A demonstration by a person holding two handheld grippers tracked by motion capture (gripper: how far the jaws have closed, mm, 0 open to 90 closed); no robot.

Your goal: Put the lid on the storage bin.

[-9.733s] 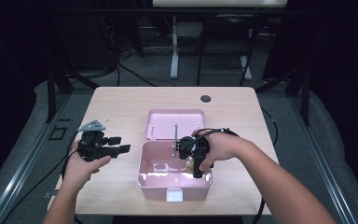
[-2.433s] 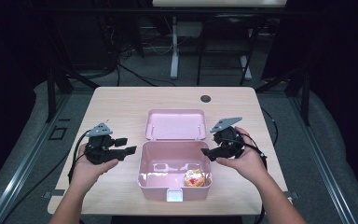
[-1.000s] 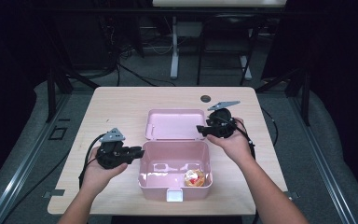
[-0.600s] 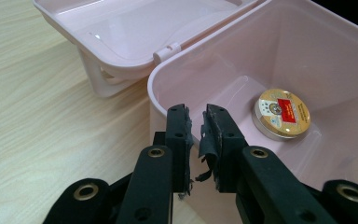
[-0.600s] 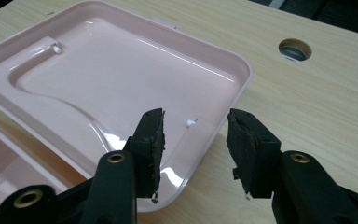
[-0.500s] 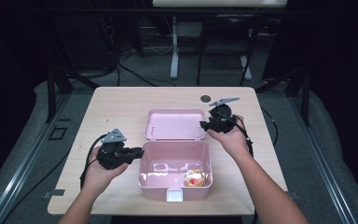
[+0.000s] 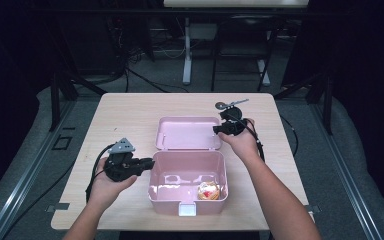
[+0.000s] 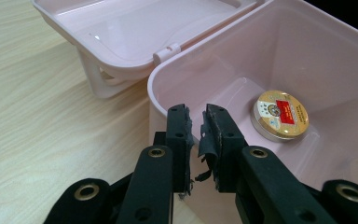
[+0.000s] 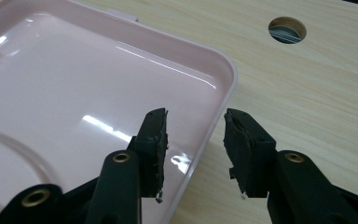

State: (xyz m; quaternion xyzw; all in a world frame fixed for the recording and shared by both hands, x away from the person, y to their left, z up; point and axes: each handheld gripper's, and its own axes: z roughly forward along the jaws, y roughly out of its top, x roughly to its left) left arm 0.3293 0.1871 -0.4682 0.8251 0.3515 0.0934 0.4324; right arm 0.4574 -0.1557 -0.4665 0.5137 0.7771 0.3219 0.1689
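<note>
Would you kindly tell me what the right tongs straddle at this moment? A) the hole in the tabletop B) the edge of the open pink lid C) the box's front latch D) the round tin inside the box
B: in the right gripper view the right tongs stand open astride the lid's rim.

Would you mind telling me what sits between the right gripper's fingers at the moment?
The right gripper straddles the raised edge of the pink box's open lid; its fingers have just been closing and do not touch it, as the right gripper view shows.

surface (image 7: 130, 115): light wood grain, rectangular | round cable hole (image 9: 287, 29): set near the far edge | black cables (image 7: 150, 80): seen on the grey floor (image 7: 40, 150) behind
</note>
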